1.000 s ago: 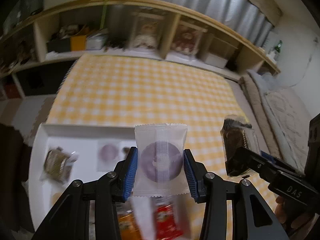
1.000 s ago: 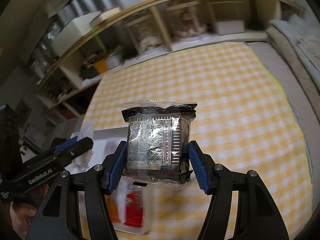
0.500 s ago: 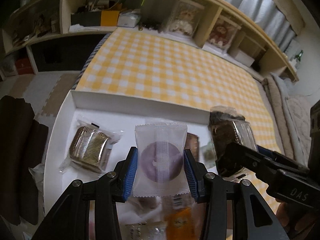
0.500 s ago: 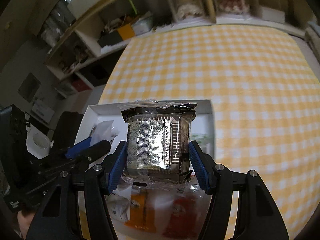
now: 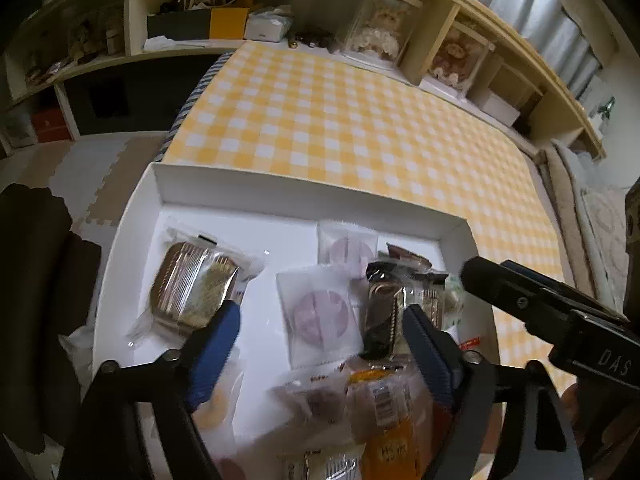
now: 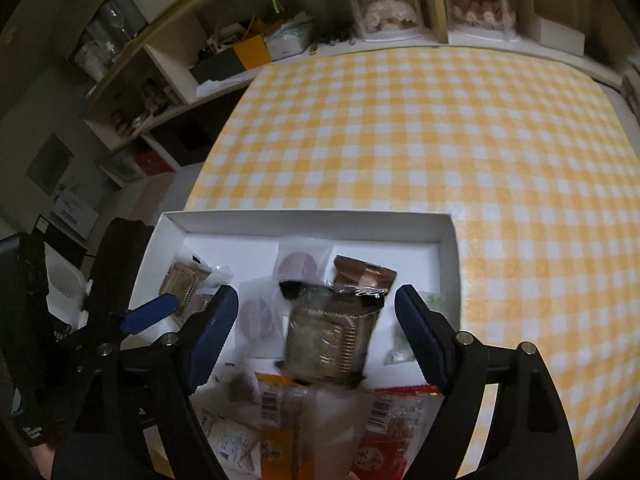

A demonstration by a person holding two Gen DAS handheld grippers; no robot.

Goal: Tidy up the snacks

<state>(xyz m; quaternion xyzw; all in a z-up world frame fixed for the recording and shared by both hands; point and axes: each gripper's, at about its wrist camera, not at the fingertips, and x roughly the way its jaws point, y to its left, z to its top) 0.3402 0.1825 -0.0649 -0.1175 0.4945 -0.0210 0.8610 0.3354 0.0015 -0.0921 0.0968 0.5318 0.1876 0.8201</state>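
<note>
Both tongs have just let go: the left tongs (image 5: 320, 340) no longer pinch the white pouch with the purple round cake (image 5: 320, 312), and the right tongs (image 6: 316, 332) have dropped the foil-trayed cake in clear wrap (image 6: 328, 340), so both hang released above the white box (image 6: 304, 220). Two more snacks are now in the box on the yellow-checked bench (image 6: 440, 140). The pouch lies flat mid-box; the foil cake rests tilted against a brown-wrapped snack (image 6: 360, 276).
</note>
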